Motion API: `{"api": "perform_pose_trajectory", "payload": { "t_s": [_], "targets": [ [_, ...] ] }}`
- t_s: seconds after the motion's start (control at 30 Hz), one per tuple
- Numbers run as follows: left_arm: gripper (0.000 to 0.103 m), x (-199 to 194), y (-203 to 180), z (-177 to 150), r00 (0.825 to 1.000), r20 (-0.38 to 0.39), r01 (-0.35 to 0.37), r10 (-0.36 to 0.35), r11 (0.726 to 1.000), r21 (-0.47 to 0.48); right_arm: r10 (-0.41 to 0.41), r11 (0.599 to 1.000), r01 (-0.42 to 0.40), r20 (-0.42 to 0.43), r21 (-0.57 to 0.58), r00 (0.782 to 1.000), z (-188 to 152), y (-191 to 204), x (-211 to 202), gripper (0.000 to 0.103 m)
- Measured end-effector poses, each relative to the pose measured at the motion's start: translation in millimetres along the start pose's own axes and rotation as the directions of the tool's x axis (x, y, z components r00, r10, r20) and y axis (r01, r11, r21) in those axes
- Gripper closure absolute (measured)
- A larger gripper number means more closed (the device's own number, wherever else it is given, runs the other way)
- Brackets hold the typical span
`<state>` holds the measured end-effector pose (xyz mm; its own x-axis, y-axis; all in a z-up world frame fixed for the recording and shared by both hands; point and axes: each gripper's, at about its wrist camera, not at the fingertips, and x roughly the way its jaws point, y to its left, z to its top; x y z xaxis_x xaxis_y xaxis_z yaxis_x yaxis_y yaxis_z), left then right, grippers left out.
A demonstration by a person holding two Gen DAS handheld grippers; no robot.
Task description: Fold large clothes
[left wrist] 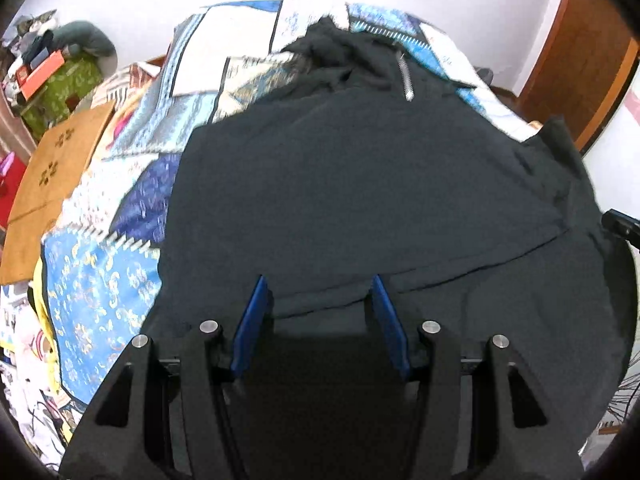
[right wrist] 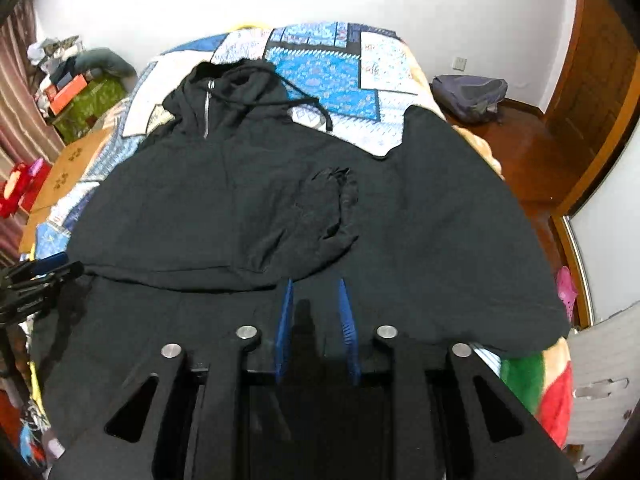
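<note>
A large black hooded sweatshirt (right wrist: 280, 208) lies spread on the bed, hood and zipper (right wrist: 207, 110) at the far end; it also fills the left wrist view (left wrist: 360, 184). One sleeve is folded over the body, its cuff (right wrist: 336, 200) near the middle. My left gripper (left wrist: 320, 284) is open above the near hem, blue pads apart, nothing between them. My right gripper (right wrist: 316, 284) is open over the near hem, holding nothing. The left gripper also shows at the left edge of the right wrist view (right wrist: 40, 276).
The bed carries a blue and white patchwork quilt (right wrist: 328, 68). A cardboard box (left wrist: 52, 176) and cluttered items stand at the left. A grey backpack (right wrist: 470, 94) lies on the wooden floor at the right, near a wooden door (right wrist: 600, 60).
</note>
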<state>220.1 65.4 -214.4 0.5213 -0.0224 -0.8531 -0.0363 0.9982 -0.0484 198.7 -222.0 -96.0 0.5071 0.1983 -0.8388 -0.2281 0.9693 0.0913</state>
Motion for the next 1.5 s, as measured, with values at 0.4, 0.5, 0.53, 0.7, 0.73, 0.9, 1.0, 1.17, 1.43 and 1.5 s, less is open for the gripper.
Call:
{"api": "perform_pose_trajectory", "payload": {
  "t_s": [0.4, 0.5, 0.53, 0.7, 0.73, 0.9, 1.0, 1.17, 1.43, 1.5],
  "targets": [
    [0.038, -73.7, -34.0, 41.3, 0.973, 0.219, 0.06, -0.071, 0.996, 0.059, 0.011, 0.976, -0.049, 0.179, 0.21, 0.984, 4.6, -67.6, -71.1, 0.038],
    [0.036, -80.8, -43.8, 44.5, 0.966, 0.249, 0.056, -0.074, 0.995, 0.077, -0.027, 0.963, -0.022, 0.176, 0.268, 0.984, -3.6, -87.0, -71.2, 0.031],
    [0.035, -81.3, -46.0, 44.3, 0.965, 0.251, 0.059, -0.078, 0.995, 0.08, -0.055, 0.953, 0.004, 0.162, 0.302, 0.985, -9.1, -99.3, -67.3, 0.029],
    [0.034, -72.9, -56.0, 43.0, 0.967, 0.235, 0.08, -0.098, 0.993, 0.084, -0.059, 0.89, 0.017, 0.078, 0.455, 0.995, -25.5, -142.6, -35.0, 0.026],
    [0.034, -69.5, -57.8, 42.0, 0.969, 0.227, 0.078, -0.095, 0.993, 0.084, -0.056, 0.871, 0.02, 0.058, 0.491, 0.997, -30.7, -152.7, -25.6, 0.026],
    [0.034, -52.9, -61.7, 37.9, 0.979, 0.181, 0.081, -0.094, 0.994, 0.08, 0.037, 0.763, -0.044, 0.025, 0.645, 0.999, -48.8, -188.6, 9.3, 0.026],
    [0.034, -46.5, -58.6, 36.7, 0.982, 0.167, 0.075, -0.084, 0.995, 0.063, 0.109, 0.682, -0.108, 0.045, 0.723, 0.993, -57.1, -207.9, 30.8, 0.026],
    [0.034, -40.6, -50.5, 36.1, 0.987, 0.148, 0.067, -0.07, 0.997, 0.025, 0.101, 0.643, -0.11, 0.058, 0.758, 0.993, -50.2, -217.7, 40.7, 0.026],
    [0.034, -45.9, -46.2, 34.2, 0.985, 0.166, 0.038, -0.042, 0.999, 0.026, -0.081, 0.72, 0.068, -0.014, 0.691, 0.997, -25.3, -212.2, 38.4, 0.083],
    [0.034, -48.4, -45.1, 32.4, 0.984, 0.174, 0.027, -0.033, 0.999, 0.035, -0.099, 0.751, 0.061, 0.02, 0.657, 0.995, -18.2, -206.5, 25.3, 0.09]
  ]
}}
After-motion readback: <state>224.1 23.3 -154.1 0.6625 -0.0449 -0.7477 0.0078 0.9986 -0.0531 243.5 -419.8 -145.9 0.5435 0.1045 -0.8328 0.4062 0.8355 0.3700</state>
